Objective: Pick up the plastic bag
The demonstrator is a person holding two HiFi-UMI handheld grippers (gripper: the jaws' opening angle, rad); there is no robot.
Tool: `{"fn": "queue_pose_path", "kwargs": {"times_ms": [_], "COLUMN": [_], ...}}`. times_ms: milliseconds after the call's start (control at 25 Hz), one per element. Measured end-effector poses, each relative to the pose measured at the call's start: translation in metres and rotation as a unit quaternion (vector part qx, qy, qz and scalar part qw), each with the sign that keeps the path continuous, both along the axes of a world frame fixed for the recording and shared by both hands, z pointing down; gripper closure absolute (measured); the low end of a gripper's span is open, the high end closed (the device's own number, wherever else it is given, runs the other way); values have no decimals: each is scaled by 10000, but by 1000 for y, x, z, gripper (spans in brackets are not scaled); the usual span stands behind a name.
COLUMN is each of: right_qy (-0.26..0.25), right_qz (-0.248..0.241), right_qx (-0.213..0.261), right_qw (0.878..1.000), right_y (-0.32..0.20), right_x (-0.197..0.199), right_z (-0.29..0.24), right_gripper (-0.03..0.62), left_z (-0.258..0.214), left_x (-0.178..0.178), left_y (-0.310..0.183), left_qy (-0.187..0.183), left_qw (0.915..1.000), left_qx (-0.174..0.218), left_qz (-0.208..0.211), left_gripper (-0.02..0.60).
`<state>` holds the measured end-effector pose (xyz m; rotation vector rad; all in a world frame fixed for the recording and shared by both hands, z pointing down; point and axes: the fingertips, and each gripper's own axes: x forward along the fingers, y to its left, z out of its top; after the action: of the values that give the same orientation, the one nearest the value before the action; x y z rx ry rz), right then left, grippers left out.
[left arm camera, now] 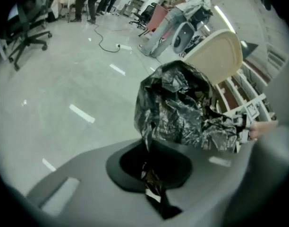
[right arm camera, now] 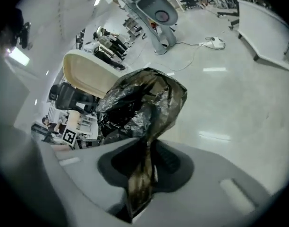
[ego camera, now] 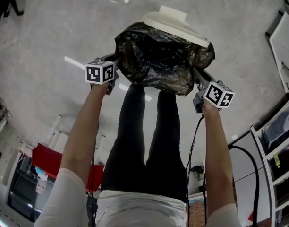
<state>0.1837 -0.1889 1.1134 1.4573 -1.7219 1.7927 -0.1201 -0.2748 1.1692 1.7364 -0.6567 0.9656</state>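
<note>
A crumpled black plastic bag (ego camera: 161, 60) hangs stretched between my two grippers, above the floor and in front of a cream bin (ego camera: 175, 20). My left gripper (ego camera: 112, 77) is shut on the bag's left edge. In the left gripper view a twisted strip of the bag (left arm camera: 182, 108) runs down between the jaws of the left gripper (left arm camera: 151, 186). My right gripper (ego camera: 199, 88) is shut on the bag's right edge. In the right gripper view a fold of the bag (right arm camera: 140, 103) is pinched deep in the right gripper (right arm camera: 142, 183). The cream bin (left arm camera: 220, 56) stands behind the bag.
The person's black-clad legs (ego camera: 149, 136) stand under the bag. A red cart (ego camera: 47, 160) is at lower left and shelving (ego camera: 276, 145) at right, with a black cable (ego camera: 250, 174). Office chairs (left arm camera: 26, 32) and people (left arm camera: 182, 8) are farther off on the grey floor.
</note>
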Motion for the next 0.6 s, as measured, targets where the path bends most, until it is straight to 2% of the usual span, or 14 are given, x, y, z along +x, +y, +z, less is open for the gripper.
{"fn": "queue_pose_path", "kwargs": {"times_ms": [40, 80, 200, 320, 400, 600], "right_qy": [112, 216, 304, 351, 433, 600], "right_qz": [-135, -277, -549, -618, -759, -1493], "right_qx": [64, 115, 209, 339, 483, 740], "right_qw": [9998, 9993, 9978, 9969, 9950, 9842], "right_y": [-2, -3, -3, -7, -11, -6], "right_x": [-1, -2, -6, -6, -6, -17], "right_z": [-3, -7, -30, -68, -98, -179], "right_gripper": [559, 591, 591, 591, 591, 591], "left_z": [1, -1, -23, -63, -97, -194], "left_x": [-1, 0, 3, 5, 8, 17], "left_y": [0, 1, 3, 2, 1, 9], "left_qy": [-119, -191, -218, -63, 60, 148], "left_qw": [9999, 9998, 9996, 9997, 9992, 9968], "left_qx": [57, 82, 147, 235, 380, 784], "left_qz": [8, 24, 75, -11, -89, -82], "left_gripper": [577, 577, 577, 577, 577, 577]}}
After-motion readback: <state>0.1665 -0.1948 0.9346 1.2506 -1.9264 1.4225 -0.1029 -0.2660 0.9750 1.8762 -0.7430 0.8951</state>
